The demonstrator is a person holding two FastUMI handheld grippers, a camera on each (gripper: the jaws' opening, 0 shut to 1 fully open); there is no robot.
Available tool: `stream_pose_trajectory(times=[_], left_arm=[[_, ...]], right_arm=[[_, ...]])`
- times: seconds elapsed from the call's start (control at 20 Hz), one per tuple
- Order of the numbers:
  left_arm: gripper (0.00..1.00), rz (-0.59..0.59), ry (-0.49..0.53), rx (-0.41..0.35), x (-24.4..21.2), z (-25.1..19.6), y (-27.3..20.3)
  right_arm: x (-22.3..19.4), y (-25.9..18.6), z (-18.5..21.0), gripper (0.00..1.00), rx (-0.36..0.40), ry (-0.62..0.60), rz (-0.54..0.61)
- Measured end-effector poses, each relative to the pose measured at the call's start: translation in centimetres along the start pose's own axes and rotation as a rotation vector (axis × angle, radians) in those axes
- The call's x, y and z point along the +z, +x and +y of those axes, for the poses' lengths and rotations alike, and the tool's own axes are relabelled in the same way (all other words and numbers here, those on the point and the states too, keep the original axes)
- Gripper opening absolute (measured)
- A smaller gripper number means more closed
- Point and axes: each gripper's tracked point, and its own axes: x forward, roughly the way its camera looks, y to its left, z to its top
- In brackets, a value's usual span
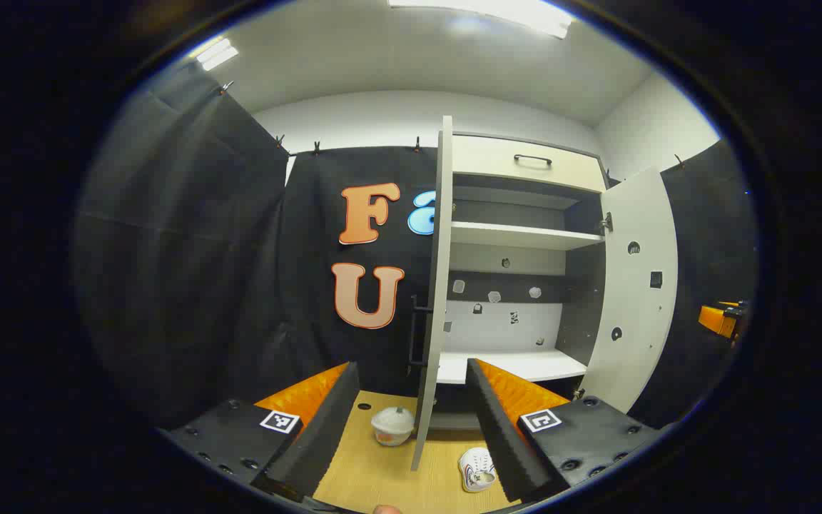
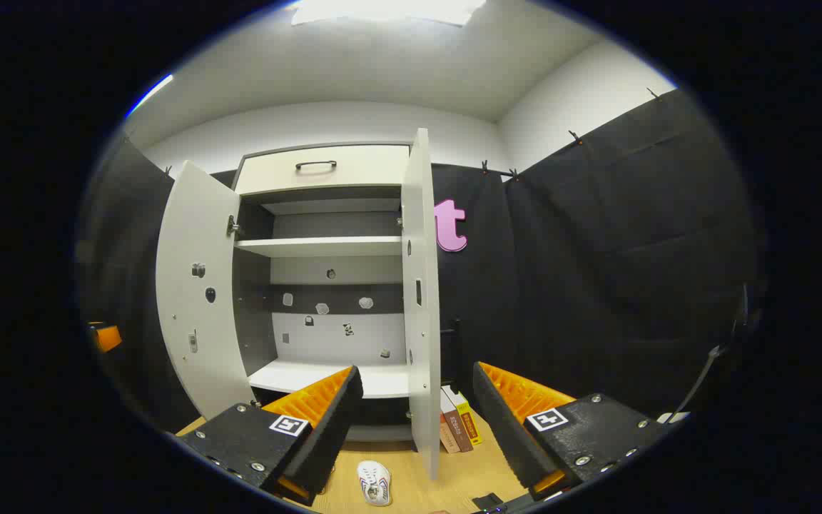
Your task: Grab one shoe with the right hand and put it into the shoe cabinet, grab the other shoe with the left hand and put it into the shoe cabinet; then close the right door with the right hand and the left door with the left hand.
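1. We see left claw (image 1: 411, 414) spread wide, holding nothing.
2. Right claw (image 2: 417, 421) likewise released.
3. White shoe (image 1: 477, 470) lies on surface (image 1: 375, 471) below the claws, before open shoe cabinet (image 1: 518, 235).

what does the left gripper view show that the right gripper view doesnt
Left gripper view has a white lidded bowl on the floor left of the door edge. Right gripper view has books leaning by the cabinet. Both share the open shoe cabinet with bare shelves, a white shoe on the wood floor, and open fingers.
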Motion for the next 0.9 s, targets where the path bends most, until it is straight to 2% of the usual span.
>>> stream_pose_trajectory(times=[0.05,0.1,0.15,0.75,0.9], left_arm=[[0.97,-0.005,-0.002,-0.008,0.2,-0.2,-0.1],[0.95,-0.009,-0.004,-0.011,0.3,-0.3,-0.1],[0.96,-0.012,-0.005,-0.013,0.4,-0.4,-0.1],[0.96,-0.023,-0.001,-0.006,0.8,-0.3,1.2],[0.97,-0.016,-0.014,-0.026,0.6,-0.8,1.4]], right_arm=[[0.0,0.0,-0.1,0.95,0.0,0.0,0.002],[0.1,0.0,-0.1,1.0,0.0,0.002,0.002],[0.2,-0.1,-0.2,0.95,-0.003,0.004,0.001],[-0.6,-0.5,-2.1,0.95,-0.045,-0.01,0.01],[-1.3,-0.4,-2.3,0.95,-0.054,-0.012,0.023]])
